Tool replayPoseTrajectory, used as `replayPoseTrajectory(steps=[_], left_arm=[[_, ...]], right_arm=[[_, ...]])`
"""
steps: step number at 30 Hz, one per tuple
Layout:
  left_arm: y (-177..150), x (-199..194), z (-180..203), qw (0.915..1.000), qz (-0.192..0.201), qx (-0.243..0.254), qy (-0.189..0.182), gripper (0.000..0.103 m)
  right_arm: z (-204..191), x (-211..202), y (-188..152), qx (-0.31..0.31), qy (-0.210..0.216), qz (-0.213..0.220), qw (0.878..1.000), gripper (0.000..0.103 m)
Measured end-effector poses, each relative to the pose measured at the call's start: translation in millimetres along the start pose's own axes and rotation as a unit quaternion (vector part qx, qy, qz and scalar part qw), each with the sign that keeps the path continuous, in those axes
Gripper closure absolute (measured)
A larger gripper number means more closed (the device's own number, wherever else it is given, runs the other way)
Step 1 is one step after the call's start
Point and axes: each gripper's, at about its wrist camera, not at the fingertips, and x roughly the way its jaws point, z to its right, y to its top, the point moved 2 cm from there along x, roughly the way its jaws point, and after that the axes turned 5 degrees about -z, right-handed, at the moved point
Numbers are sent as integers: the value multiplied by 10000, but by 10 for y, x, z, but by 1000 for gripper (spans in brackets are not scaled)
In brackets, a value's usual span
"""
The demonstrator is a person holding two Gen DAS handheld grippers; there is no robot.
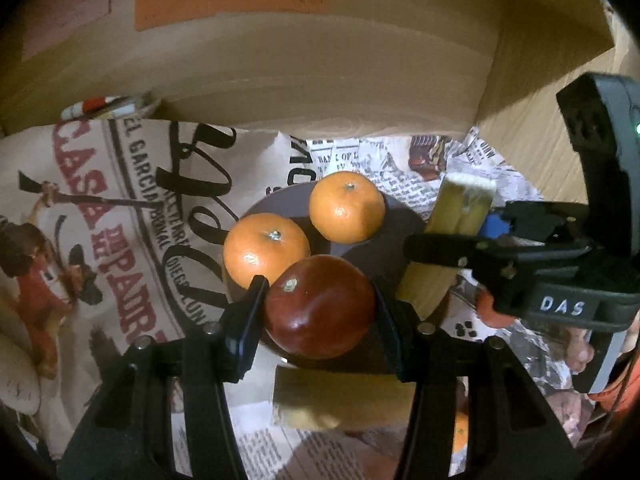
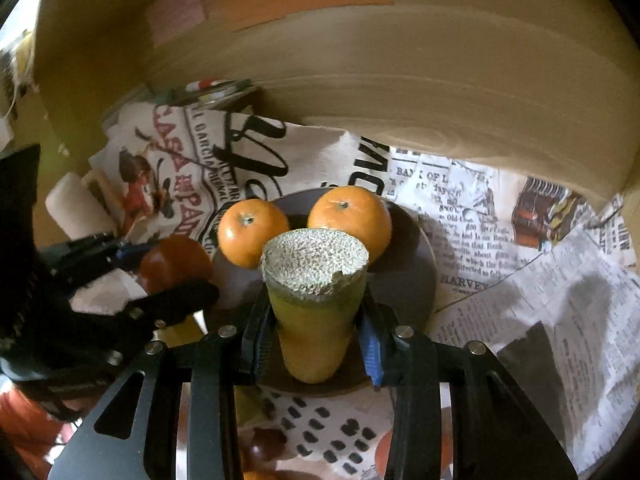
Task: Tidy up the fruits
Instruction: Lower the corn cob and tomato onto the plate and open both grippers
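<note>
- Pretty tight in here: a big cardboard box (image 1: 320, 80) walls off the whole back just behind the plate (image 1: 400, 248), and my two claws sit side by side over it, so there's hardly any room between them.
- My left claw (image 1: 320, 308) is clamped on a dark red apple (image 1: 320, 304), at the plate's near edge and touching the nearer orange (image 1: 266, 250). Can't tell if the apple is resting on the plate or held just above it.
- My right claw (image 2: 316, 332) is clamped on a yellowish cut stalk (image 2: 316, 308), maybe sugarcane, cut end facing the camera, over the plate's (image 2: 404, 280) near edge.
- The second orange (image 1: 346, 206) sits toward the back of the plate; in the right view the stalk covers part of it.
- The stalk's lower end is cut off behind the claw fingers.
- Around the plate it's all crumpled newspaper (image 2: 520, 280) and a printed cloth (image 1: 100, 220). There's a tin (image 1: 108, 106) in the back left corner, too blurry to read.
- Some orange and dark fruit bits show under the claws, mostly hidden.
</note>
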Motion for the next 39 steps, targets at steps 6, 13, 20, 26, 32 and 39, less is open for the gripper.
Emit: replayPoseTrajectory(steps=[6,13,20,26,32,39], left_arm=[[28,213,-17,9997,-258,-5,-27,52],[25,293,20,9994,-319,88,37,52],[8,312,23,9992,-383,68,-26,48],[21,176,12,9999,-136,-17,-35,35],[17,46,-17,10000,24,-88,18,27],[-61,-113,-55,9997,104,-223,31,15]], right_arm=[[121,54,68,66,-44,-23,10000,69],[263,135,104,238,-202,-169,9994,61],[398,233,108,452,-278,-313,9981,53],[416,325,113,429,-374,-519,9970,42],[259,269,84,28,-471,-425,9980,42],[82,30,-3,-242,-668,-203,9973,42]])
